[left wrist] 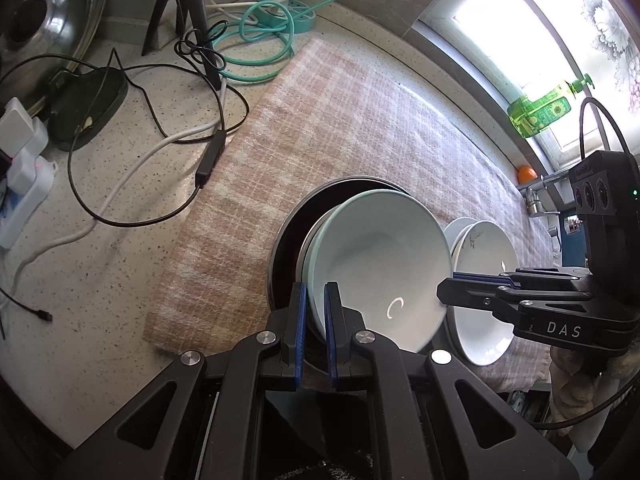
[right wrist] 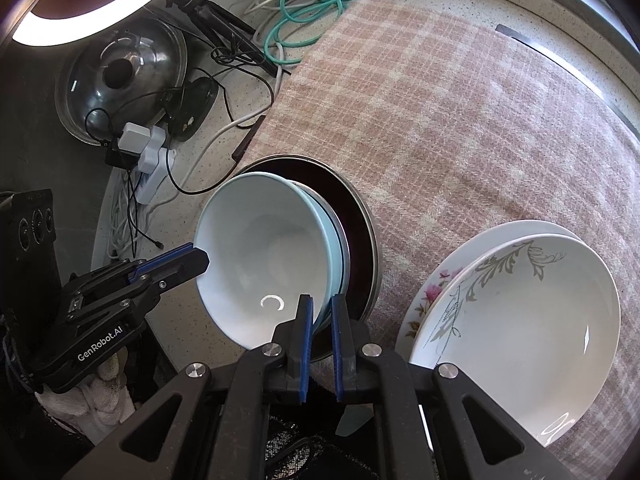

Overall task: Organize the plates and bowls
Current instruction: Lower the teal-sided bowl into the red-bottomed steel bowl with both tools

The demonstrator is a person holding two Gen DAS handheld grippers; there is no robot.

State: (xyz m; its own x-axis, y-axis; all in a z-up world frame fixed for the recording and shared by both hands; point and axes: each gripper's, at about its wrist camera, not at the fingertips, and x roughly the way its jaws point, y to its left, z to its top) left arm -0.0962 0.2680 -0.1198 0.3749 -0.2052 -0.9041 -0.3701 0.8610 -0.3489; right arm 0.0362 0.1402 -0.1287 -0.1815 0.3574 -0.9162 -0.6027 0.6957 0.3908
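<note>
A pale blue bowl (left wrist: 380,256) (right wrist: 264,248) is nested in a second pale blue bowl, over a dark round metal-rimmed dish (left wrist: 286,240) (right wrist: 360,232) on the pink checked cloth (left wrist: 340,120). My left gripper (left wrist: 316,308) is shut on the bowl's near-left rim; it also shows in the right wrist view (right wrist: 200,258). My right gripper (right wrist: 322,316) is shut on the opposite rim; it also shows in the left wrist view (left wrist: 444,290). Two white floral plates (right wrist: 520,320) (left wrist: 484,280) are stacked to the right.
Cables (left wrist: 160,140), a tripod (left wrist: 192,8), a teal power strip (left wrist: 288,12), white adapters (left wrist: 20,160) and a steel pot lid (right wrist: 120,76) crowd the speckled counter to the left. A green bottle (left wrist: 544,108) lies on the windowsill.
</note>
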